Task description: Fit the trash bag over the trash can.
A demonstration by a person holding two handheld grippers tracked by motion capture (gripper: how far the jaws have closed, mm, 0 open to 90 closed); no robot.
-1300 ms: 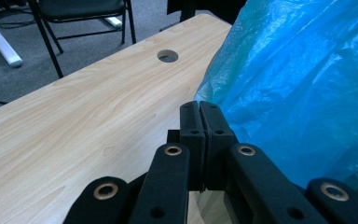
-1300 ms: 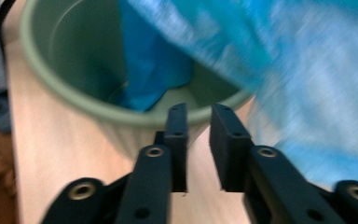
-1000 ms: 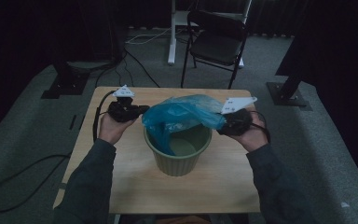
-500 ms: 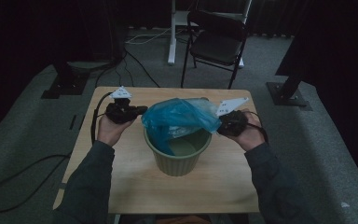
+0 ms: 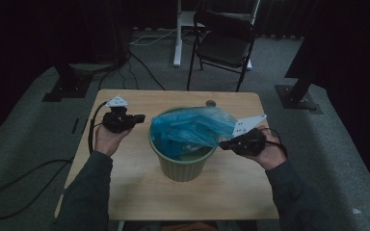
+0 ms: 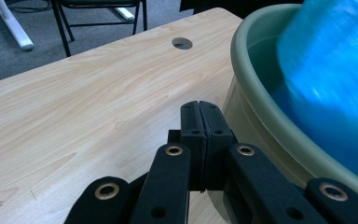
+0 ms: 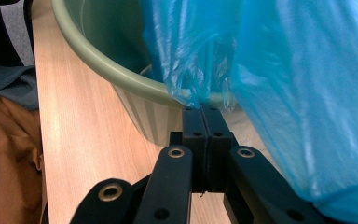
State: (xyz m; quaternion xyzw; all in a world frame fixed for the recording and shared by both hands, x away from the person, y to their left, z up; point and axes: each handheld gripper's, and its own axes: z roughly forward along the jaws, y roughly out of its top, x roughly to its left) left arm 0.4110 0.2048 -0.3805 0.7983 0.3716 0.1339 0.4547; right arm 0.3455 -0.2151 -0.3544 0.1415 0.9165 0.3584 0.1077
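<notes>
A translucent blue plastic bag (image 5: 192,130) lies crumpled across the mouth of a pale green ribbed bin (image 5: 182,163), which stands near the middle of the light wooden table (image 5: 139,192). Most of the film is bunched over the bin's opening and spills from the centre toward the rim at 3 o'clock; part of it hangs down inside. In the right gripper view the bag (image 7: 298,93) shows thin, wrinkled and glossy, draped over the bin's rounded lip (image 7: 121,79).

The right gripper (image 5: 223,144), at the bin's 3 o'clock, has its jaws pressed together on a pinched fold of the bag's edge; the right gripper view shows the film gathered exactly where the two black jaws (image 7: 203,108) meet. The left gripper (image 5: 142,117), at the bin's 10 o'clock, has its jaws fully together with nothing between them (image 6: 199,106), just beside the bin's outer wall (image 6: 247,116) and clear of the bag.

A second ago the right gripper sat higher, near 2 o'clock, with the bag lifted into a taller hump; now that hand is lower and nearer the person, and the film lies flatter over the bin. The right jaws had been closing on the bag's edge within that second. The left gripper has shifted only slightly.
</notes>
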